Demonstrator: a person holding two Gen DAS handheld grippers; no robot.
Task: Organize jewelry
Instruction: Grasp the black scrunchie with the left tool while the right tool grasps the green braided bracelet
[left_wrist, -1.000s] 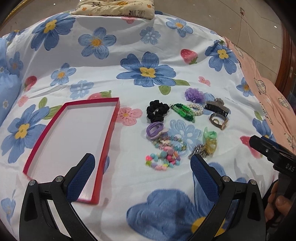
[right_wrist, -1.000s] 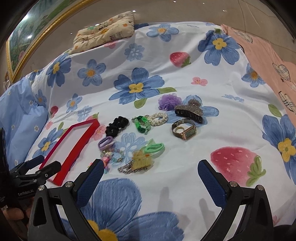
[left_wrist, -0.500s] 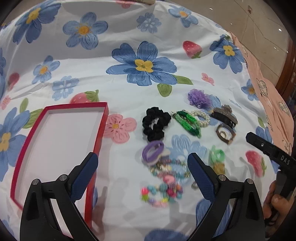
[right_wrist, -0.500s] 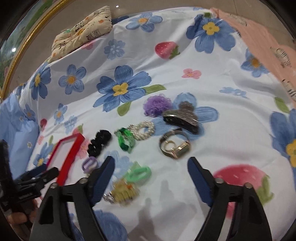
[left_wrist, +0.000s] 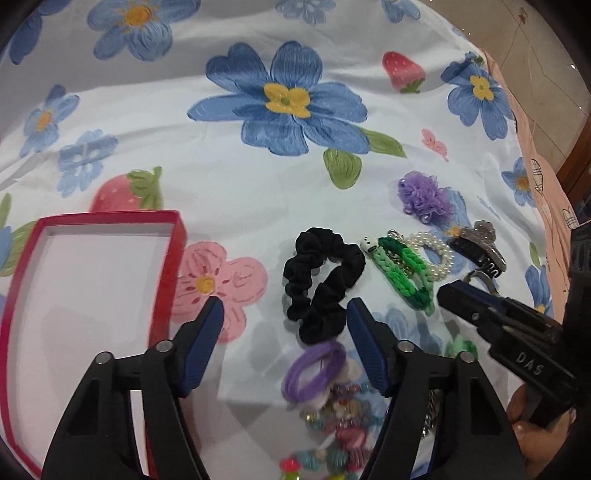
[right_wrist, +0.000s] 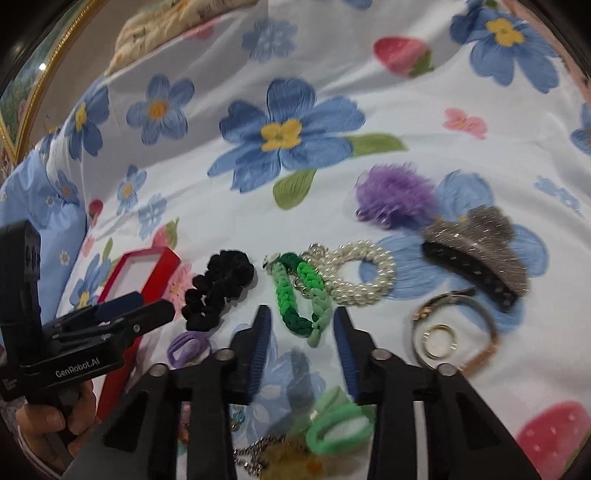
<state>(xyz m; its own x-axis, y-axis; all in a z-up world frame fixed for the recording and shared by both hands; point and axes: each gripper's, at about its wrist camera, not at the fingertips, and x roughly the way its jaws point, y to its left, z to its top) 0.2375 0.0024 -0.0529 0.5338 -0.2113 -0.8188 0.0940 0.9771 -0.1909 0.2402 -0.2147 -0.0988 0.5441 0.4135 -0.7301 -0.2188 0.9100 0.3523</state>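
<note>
Jewelry and hair ties lie on a floral sheet. A black scrunchie (left_wrist: 322, 282) lies just beyond my left gripper (left_wrist: 284, 312), which is open and empty, its right finger beside the scrunchie. A green braided bracelet (right_wrist: 301, 293) lies at the tips of my right gripper (right_wrist: 302, 323), which is open and empty, half closed around its near end. A pearl bracelet (right_wrist: 356, 277), purple puff tie (right_wrist: 393, 197), glitter hair claw (right_wrist: 476, 251), watch (right_wrist: 454, 328), purple hair tie (left_wrist: 316, 369) and green hair tie (right_wrist: 338, 428) lie around. The empty red box (left_wrist: 168, 291) sits at left.
Beaded bracelets (left_wrist: 340, 432) and a chain lie under my left gripper's right finger, blurred. A yellow clip (right_wrist: 291, 458) lies near the right gripper's base. A patterned pillow (right_wrist: 177, 22) sits at the far edge; pink fabric (left_wrist: 546, 177) lies at right.
Both grippers moved forward and down toward the items. The left one narrowed near the black scrunchie; the right one narrowed over the green braided bracelet.
</note>
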